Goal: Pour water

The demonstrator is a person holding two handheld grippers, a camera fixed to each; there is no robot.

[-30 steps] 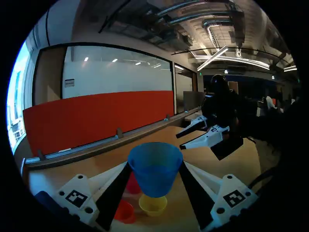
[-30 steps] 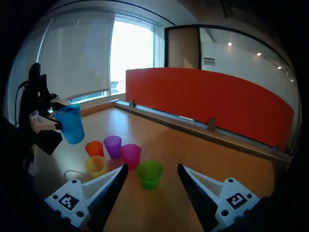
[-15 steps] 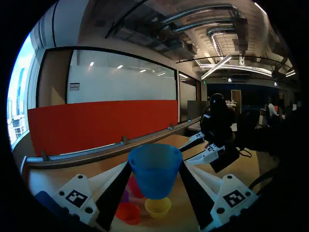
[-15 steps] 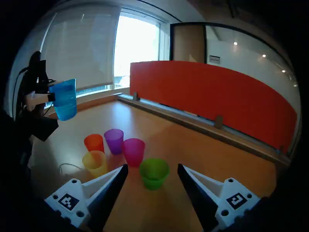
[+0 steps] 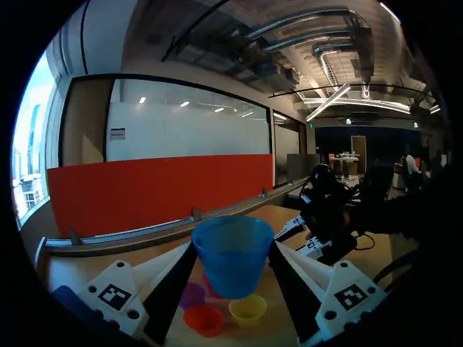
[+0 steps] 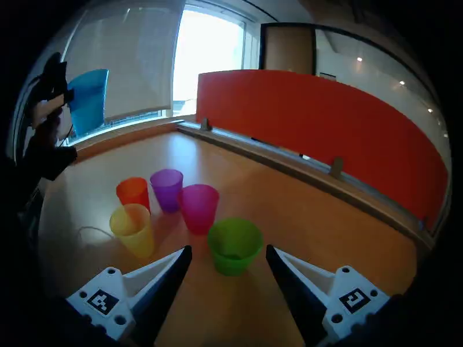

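My left gripper [image 5: 232, 244] is shut on a translucent blue cup [image 5: 232, 257] and holds it upright, high above the desk. In the right gripper view the same blue cup [image 6: 87, 107] hangs at the upper left. Under it on the wooden desk [image 6: 301, 220] stand an orange cup [image 6: 133, 192], a purple cup [image 6: 166, 189], a magenta cup [image 6: 199, 207], a yellow cup [image 6: 133, 229] and a green cup [image 6: 234, 246]. My right gripper [image 6: 228, 250] is open, low over the desk, with the green cup just beyond its fingertips. I cannot tell whether any cup holds water.
A red partition [image 6: 347, 133] on a grey rail [image 6: 324, 179] runs along the far edge of the desk. A thin white cable [image 6: 92, 231] lies beside the yellow cup. Bright windows with blinds [image 6: 133, 63] are at the left. Office desks and chairs [image 5: 376, 185] stand farther off.
The left gripper has lifted the blue cup higher above the cluster of cups. The right gripper has moved closer to the cups, so the green cup looms larger.
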